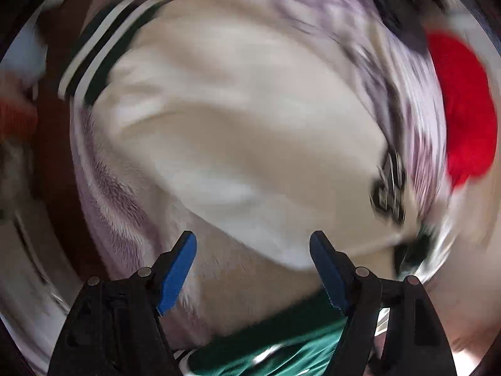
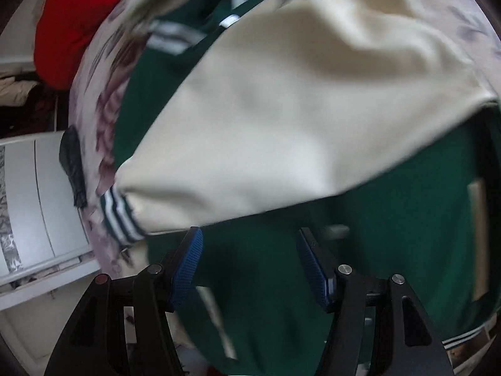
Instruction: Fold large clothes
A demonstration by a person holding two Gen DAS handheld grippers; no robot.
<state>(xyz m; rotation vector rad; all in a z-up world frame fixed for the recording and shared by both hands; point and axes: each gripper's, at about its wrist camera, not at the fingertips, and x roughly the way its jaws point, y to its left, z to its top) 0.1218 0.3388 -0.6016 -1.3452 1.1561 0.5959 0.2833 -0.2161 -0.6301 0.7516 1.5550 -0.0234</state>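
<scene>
Motion blur obscures my left view. One green-and-cream varsity jacket [image 2: 281, 125] fills both frames; my left claw [image 1: 253, 244] and right claw [image 2: 249, 241] gape wide, gripping nothing.

The left claw [image 1: 253, 239] gapes wide over a blurred cream sleeve [image 1: 250, 131] with a green-and-white striped cuff [image 1: 97, 59].

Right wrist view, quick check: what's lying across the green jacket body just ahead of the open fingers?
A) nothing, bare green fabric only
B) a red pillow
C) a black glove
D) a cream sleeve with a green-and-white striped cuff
D: the cream sleeve lies across the green jacket body, ending in the striped cuff at left, beyond the open right gripper.
</scene>
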